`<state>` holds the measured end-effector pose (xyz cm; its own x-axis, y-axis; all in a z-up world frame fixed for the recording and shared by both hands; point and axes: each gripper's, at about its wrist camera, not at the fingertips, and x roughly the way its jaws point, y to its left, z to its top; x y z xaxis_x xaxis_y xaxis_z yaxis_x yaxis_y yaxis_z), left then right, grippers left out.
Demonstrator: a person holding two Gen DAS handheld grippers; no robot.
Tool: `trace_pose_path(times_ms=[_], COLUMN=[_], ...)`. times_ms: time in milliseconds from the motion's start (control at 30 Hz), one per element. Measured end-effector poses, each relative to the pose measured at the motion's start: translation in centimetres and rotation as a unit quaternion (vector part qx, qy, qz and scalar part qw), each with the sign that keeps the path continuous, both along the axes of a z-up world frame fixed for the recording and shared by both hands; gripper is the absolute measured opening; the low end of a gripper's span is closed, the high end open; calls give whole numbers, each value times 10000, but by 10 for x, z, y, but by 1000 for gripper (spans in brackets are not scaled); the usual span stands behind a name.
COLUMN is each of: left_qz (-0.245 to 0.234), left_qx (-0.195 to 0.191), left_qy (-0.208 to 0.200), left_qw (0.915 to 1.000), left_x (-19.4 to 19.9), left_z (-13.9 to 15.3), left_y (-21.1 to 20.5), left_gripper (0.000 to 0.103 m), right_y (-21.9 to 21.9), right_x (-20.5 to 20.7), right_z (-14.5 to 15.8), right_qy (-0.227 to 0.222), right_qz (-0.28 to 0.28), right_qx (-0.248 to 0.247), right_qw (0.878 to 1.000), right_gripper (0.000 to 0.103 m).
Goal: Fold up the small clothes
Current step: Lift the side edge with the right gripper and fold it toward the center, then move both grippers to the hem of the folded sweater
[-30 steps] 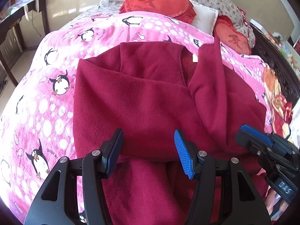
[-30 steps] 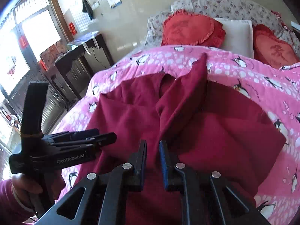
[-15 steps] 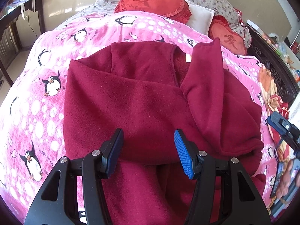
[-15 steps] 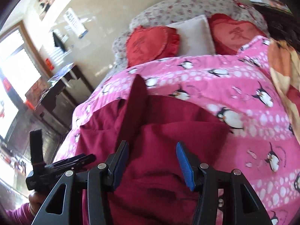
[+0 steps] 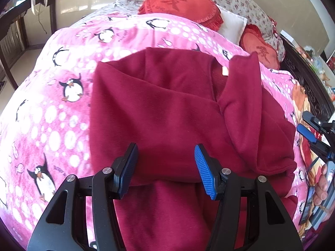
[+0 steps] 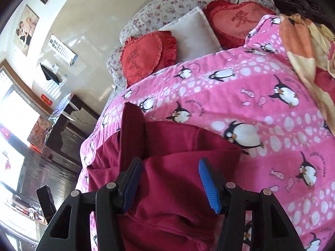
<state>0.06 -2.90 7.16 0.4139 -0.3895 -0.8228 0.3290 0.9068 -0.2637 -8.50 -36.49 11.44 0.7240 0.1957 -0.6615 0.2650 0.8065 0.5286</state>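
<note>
On penguin blanket (image 5: 52, 108) | maroon fleece top (image 5: 167, 108) lies folded | left gripper (image 5: 166, 169) jaws apart, empty | right gripper (image 6: 170, 183) jaws just opened, gripping nothing, fleece below

The left claw (image 5: 166, 169) is a black plastic frame with triangular cut-outs in its arms and round silver screw heads at the joints. Its two fingers carry ribbed blue pads (image 5: 206, 174). The right claw (image 6: 170, 185) is built the same: black arms, silver screws, blue ribbed pads (image 6: 208, 186). At the edge of the left wrist view, a hand (image 5: 321, 185) wraps a blue-and-black handle.
</note>
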Motion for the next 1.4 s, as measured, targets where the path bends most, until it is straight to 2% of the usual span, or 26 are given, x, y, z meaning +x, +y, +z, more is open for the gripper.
trace_pose_path(times_ms=[133,267,367,400,433,500,567,667,700,733,767,833,867,900,1000,1100,1200,1233,1400], left_qz=[168,272,313,343,383,506,649,884,966,1033,1087,1123,1128,1139,1131,1187,1068,1021,599], left_qx=[-109,-147,-134,-123,-136,-142,-157,-241,-366,-467,-529,-597,-607,-634,-733,-820,-726,-669,-324], left_qy=[12,48,17,-21,-64,-121,-119,-6,72,134,181,180,149,119,76,30,83,78,15], left_qw=[9998,9995,9994,9993,9992,9985,9977,9958,9946,9935,9925,9917,9917,9914,9908,9895,9916,9925,9977], left_x=[2,2,0,0,0,2,6,15,17,18,18,19,18,19,22,25,30,31,31], left_z=[2,3,8,10,12,14,12,7,5,4,4,4,5,6,9,11,5,3,-6], left_y=[14,26,37,42,48,60,69,78,82,86,90,94,96,97,98,94,80,75,45], left_gripper=[56,56,56,56,56,57,57,57,57,57,57,59,64,67,67,67,67,67,67], right_y=[34,71,83,85,86,95,121,166,178,190,194,183,168,147,82,27,-8,-15,-20], right_x=[35,82,112,118,119,109,100,96,96,96,94,82,74,65,37,17,11,9,10], right_z=[2,-11,-34,-40,-40,-28,-15,-17,-22,-31,-38,-35,-28,-19,5,14,6,-1,-37], right_qy=[31,180,555,684,645,255,-20,-41,77,318,513,496,429,337,115,334,804,921,1090], right_qz=[543,1063,865,749,738,864,1268,2092,2407,2787,2967,2810,2608,2340,1476,690,365,297,372], right_qx=[-187,-272,-862,-1097,-1073,-800,-868,-834,-722,-576,-509,-659,-750,-809,-1130,-1757,-2196,-2198,-1586], right_qw=[9983,9938,9910,9888,9894,9927,9881,9743,9679,9581,9522,9561,9615,9683,9825,9815,9716,9707,9806], right_gripper=[54,54,52,31,14,12,12,12,19,36,43,45,45,45,49,50,50,50,50])
